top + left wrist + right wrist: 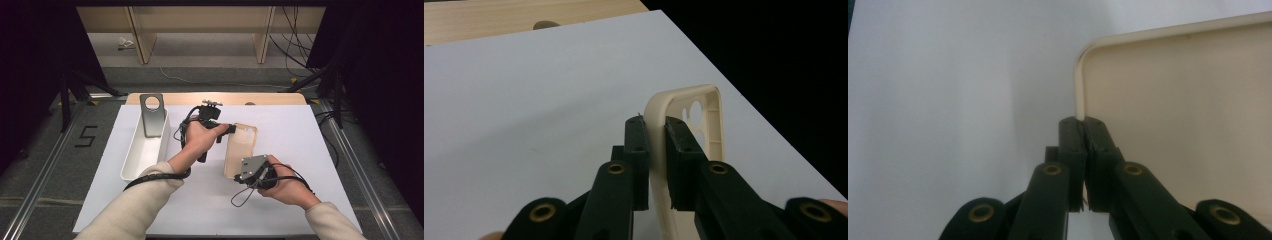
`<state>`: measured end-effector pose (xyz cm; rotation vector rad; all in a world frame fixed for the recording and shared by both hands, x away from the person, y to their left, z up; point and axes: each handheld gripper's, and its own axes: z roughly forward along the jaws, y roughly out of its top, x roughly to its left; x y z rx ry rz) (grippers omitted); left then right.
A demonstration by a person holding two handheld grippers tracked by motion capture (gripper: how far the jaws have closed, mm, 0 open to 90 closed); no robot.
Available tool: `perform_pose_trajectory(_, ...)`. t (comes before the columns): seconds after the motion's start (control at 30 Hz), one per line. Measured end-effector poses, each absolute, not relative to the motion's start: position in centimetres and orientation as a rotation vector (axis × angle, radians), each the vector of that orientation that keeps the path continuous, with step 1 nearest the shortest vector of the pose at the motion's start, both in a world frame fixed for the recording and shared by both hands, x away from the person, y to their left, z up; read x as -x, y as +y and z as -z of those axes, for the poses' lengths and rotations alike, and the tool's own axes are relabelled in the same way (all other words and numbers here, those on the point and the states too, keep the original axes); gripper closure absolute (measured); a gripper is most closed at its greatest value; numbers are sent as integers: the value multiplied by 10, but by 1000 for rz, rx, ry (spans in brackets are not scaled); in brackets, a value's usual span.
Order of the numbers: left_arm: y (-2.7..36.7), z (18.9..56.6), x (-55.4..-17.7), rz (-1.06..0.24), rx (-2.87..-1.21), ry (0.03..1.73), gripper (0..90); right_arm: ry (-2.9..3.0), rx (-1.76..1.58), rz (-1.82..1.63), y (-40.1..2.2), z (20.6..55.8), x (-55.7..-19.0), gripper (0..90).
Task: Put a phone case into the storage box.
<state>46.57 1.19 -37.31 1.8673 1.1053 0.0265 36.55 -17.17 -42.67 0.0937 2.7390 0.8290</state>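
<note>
At centre right of the high view, the cream soft-plastic phone case [240, 150] lies on the white table [300, 150], left gripper [656, 137] and right gripper [1083, 125] each clamped on its rim. Both should lift together, keeping it untwisted.

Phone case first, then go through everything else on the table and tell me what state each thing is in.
phone case: hollow side up, pinched at two edges by both grippers
left gripper: shut on the case's rim near the camera cutout
right gripper: shut on the case's rim at a corner
white bin: upright, open on top, only the metal stand in it
metal stand: standing at the bin's far end
</note>
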Motion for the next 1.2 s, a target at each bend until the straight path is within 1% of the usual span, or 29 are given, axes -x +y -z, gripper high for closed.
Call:
perform_pose_trajectory(0.23,10,369,-463,-16,-1863,1080,824,2749,-98,-809,-172,429,-367,877)
perform_pose_trajectory(0.3,10,368,-462,-35,-1870,1058,829,2733,-120,-809,-172,429,-368,870)
perform_pose_trajectory(0.37,9,366,-460,-89,-1888,1034,831,2725,-158,-821,-173,429,-368,779)
perform_pose_trajectory(0.47,12,365,-460,-98,-1868,1020,831,2681,-227,-849,-177,427,-370,643)
perform_pose_trajectory(0.53,14,365,-460,-131,-1868,996,831,2648,-292,-878,-180,425,-372,548)
perform_pose_trajectory(0.7,22,363,-458,-179,-1853,961,831,2569,-439,-965,-188,419,-374,408)
perform_pose_trajectory(0.77,26,362,-457,-196,-1841,950,831,2526,-514,-1022,-193,417,-376,373)
perform_pose_trajectory(0.83,30,360,-456,-209,-1835,947,831,2494,-581,-1054,-198,415,-377,319)
perform_pose_trajectory(0.93,37,358,-456,-223,-1822,942,831,2427,-682,-1111,-205,412,-379,273)
perform_pose_trajectory(1.07,46,355,-456,-242,-1795,940,831,2389,-729,-1150,-212,410,-380,231)
perform_pose_trajectory(1.2,54,351,-455,-259,-1782,934,830,2376,-768,-1169,-216,411,-380,211)
